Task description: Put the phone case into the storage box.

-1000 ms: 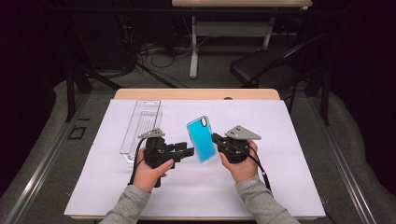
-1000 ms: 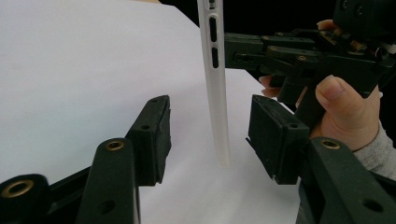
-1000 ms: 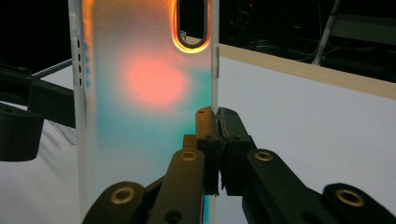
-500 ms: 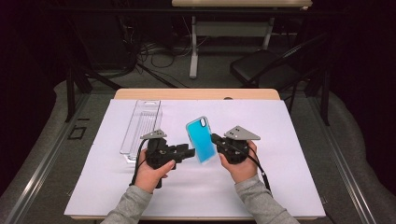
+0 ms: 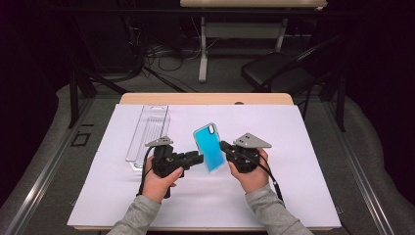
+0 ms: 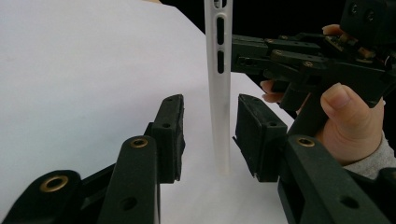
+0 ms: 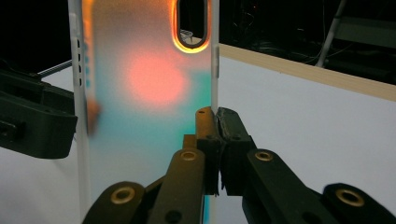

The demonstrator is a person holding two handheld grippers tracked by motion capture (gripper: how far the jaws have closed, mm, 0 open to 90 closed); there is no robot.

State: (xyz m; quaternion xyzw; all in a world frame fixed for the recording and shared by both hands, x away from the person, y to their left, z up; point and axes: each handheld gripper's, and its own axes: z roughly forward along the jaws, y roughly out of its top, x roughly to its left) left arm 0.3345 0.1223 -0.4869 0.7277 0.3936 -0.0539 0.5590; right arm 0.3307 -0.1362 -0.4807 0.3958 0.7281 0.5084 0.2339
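1. While the right gripper (image 7: 215, 140) clamps one long edge of the phone case (image 5: 210, 147) and holds it upright above the white sheet (image 5: 313, 147), its jaws are pressed tight on the thin rim.
2. Directly across, the left gripper (image 6: 210, 135) has the opposite edge of the case standing between its pads (image 6: 170, 135); its jaws have just been closing, yet a gap shows on both sides, so they do not press on it.
3. To do this well, I would centre the rim between the left pads before closing further, since it sits nearer the far pad and could be pushed sideways.
4. Close slowly and squarely on the rim below the button slots, where the wall looks firmer; a skewed bite may twist the case in the right grip.
5. Keep the right hold firm until the left one bears.
6. Beyond the left gripper lies a clear plastic tray (image 5: 148, 132), well apart from the case.
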